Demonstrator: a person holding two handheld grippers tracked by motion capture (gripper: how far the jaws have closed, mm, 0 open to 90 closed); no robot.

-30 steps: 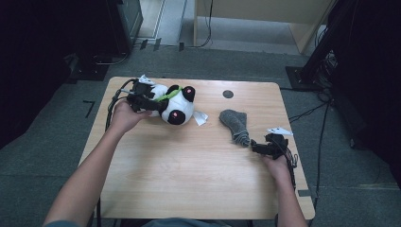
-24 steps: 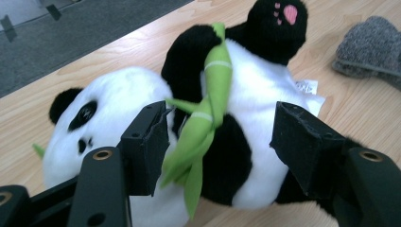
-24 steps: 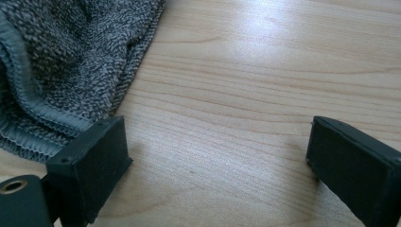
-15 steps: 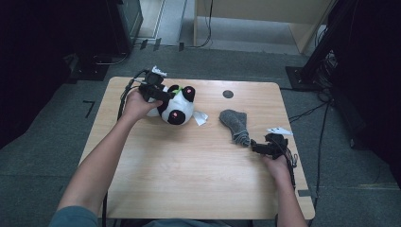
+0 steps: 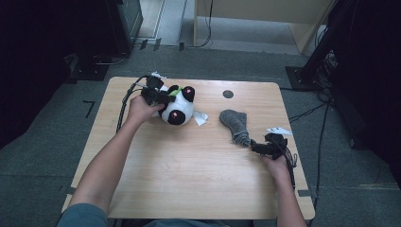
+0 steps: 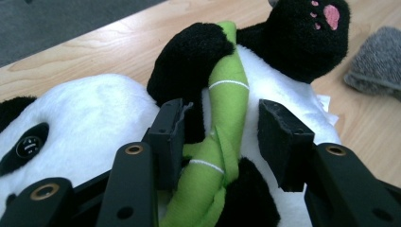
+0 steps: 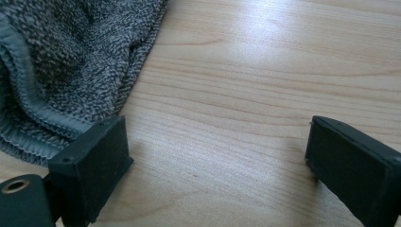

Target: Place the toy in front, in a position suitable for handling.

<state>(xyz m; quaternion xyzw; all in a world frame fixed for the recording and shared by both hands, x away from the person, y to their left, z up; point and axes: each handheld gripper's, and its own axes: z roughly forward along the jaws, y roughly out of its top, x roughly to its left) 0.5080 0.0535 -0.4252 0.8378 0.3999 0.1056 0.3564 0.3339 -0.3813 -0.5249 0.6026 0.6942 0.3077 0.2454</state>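
1. Nearest the person, right of the plush panda, the right tool (image 5: 257, 145) rests low on the pale wooden bench (image 5: 189, 179). Its jaws stand wide apart, with bare wood between them in the right gripper view, and one jaw sits just beside the hem of the crumpled grey knitted sock (image 7: 61, 71). It has kept its place since a second ago.

2. Farther out, the left tool (image 6: 227, 137) has travelled from the panda's left flank up onto its body and come down on it. Its jaws have just been closing, and in the left gripper view they now straddle the green fabric bamboo stalk (image 6: 229, 104) and the black arm hugging it. The left pad touches the black plush; the right pad is not yet pressing, so nothing is clamped.

3. I judge this to be the start of a grasp on the black-and-white plush panda toy (image 5: 177, 106), which lies on its back at the far left of the bench. A little more closing should secure it.

4. Around the panda: a white paper tag (image 5: 201, 117) lies just to its right, the sock farther right, and a dark round hole (image 5: 228, 94) in the bench beyond that.

5. Nothing blocks the grasp, though the soft stalk may slip or bunch between the pads.
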